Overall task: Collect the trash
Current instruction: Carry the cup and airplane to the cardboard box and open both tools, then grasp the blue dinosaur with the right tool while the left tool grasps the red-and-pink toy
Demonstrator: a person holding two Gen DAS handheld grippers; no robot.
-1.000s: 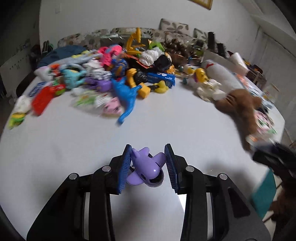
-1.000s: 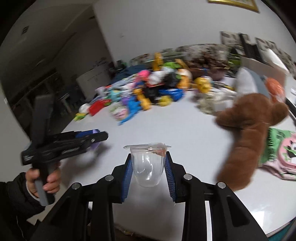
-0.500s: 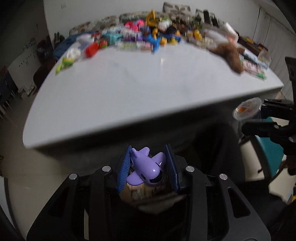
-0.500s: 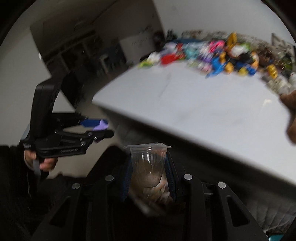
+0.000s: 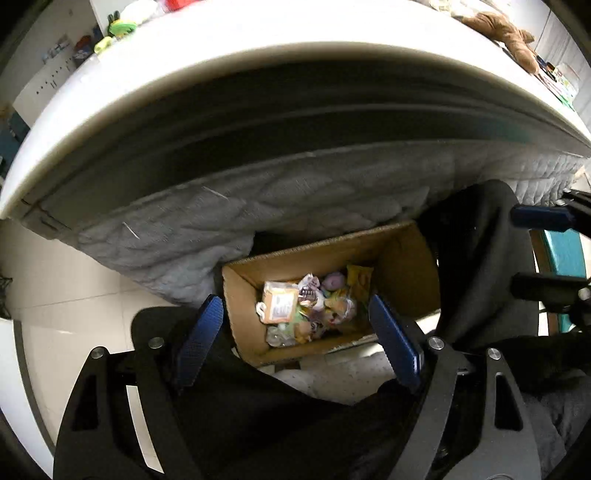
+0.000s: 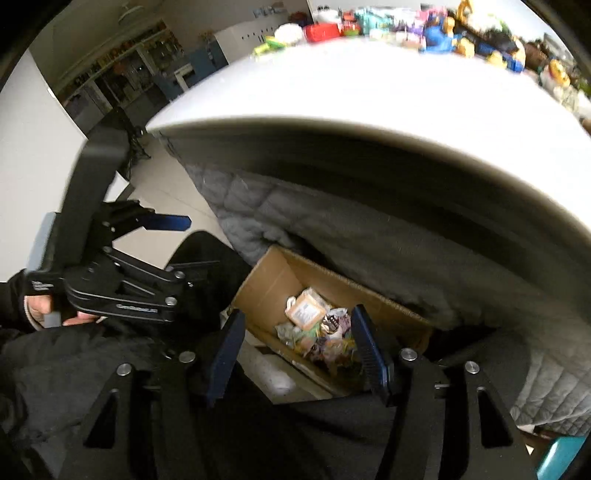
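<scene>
A cardboard box (image 5: 402, 266) stands on the floor under the table's edge and holds several pieces of trash (image 5: 314, 306). My left gripper (image 5: 299, 343) is open and empty, hovering above the box. My right gripper (image 6: 299, 354) is also open and empty above the same box (image 6: 269, 284), with the trash (image 6: 317, 328) seen between its fingers. The left gripper also shows from the side in the right wrist view (image 6: 162, 236), and the right gripper's blue pad shows at the right edge of the left wrist view (image 5: 539, 218).
The white table (image 5: 258, 48) overhangs the box, with a grey quilted cover (image 5: 295, 199) hanging below it. Toys (image 6: 443, 33) lie at the table's far side, and a brown plush (image 5: 506, 33). A teal chair (image 5: 565, 254) stands at the right. White floor tiles (image 5: 55, 295) lie to the left.
Both grippers dropped from table height to above the box and opened. The purple toy plane left the left gripper and the clear plastic cup left the right gripper.
</scene>
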